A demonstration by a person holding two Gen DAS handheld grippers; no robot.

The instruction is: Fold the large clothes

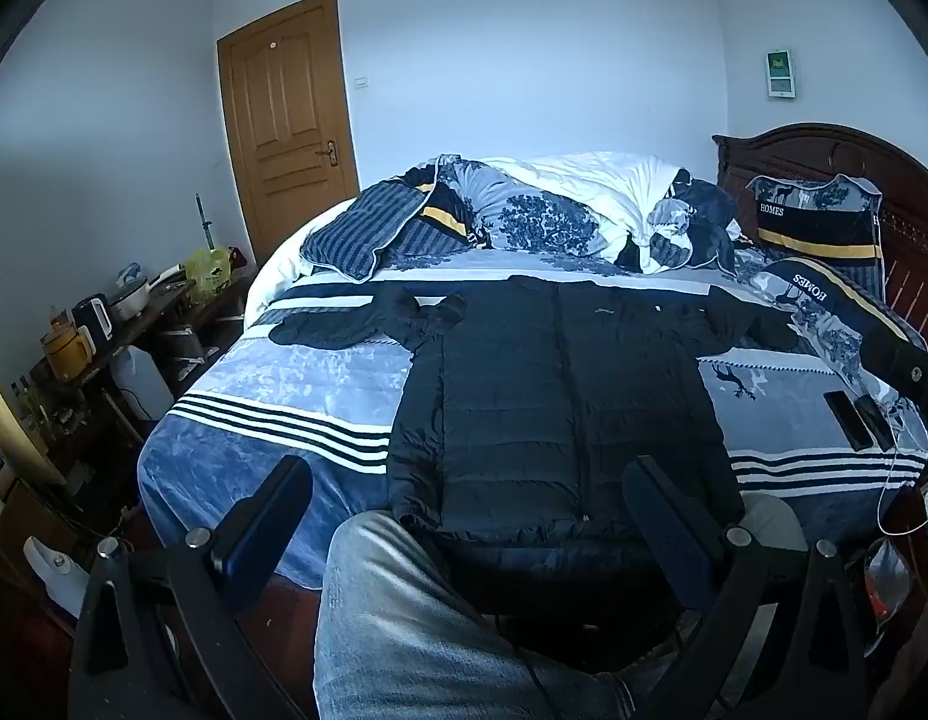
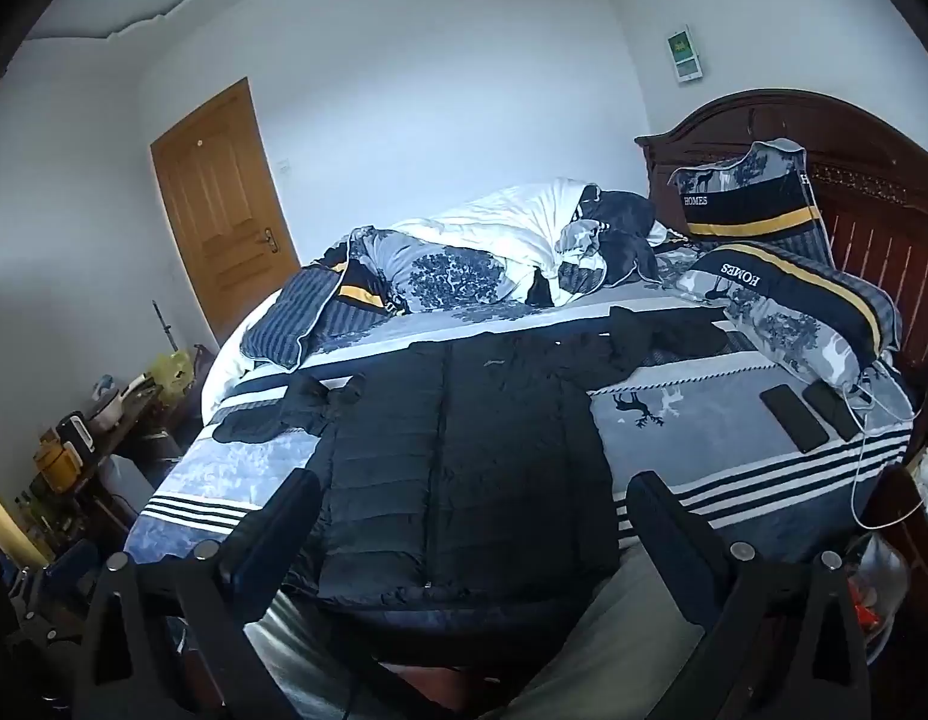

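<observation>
A black puffer jacket point(image 1: 548, 396) lies flat, front up and zipped, on the blue patterned bed point(image 1: 272, 396). Its sleeves spread out to the left and right, and its hem lies at the bed's near edge. It also shows in the right wrist view point(image 2: 464, 468). My left gripper point(image 1: 467, 480) is open and empty, held above the near edge of the bed over the hem. My right gripper point(image 2: 473, 495) is open and empty too, above the jacket's lower part. The right gripper's arm point(image 1: 902, 354) shows at the right edge of the left wrist view.
A rumpled duvet point(image 1: 560, 204) and pillows point(image 1: 818, 222) lie at the far side by the dark wooden headboard point(image 2: 854, 180). Two phones point(image 2: 794, 417) with a cable lie at the bed's right. A cluttered side table point(image 1: 104, 324) stands left. My legs in jeans point(image 1: 404, 618) are at the bed's near edge.
</observation>
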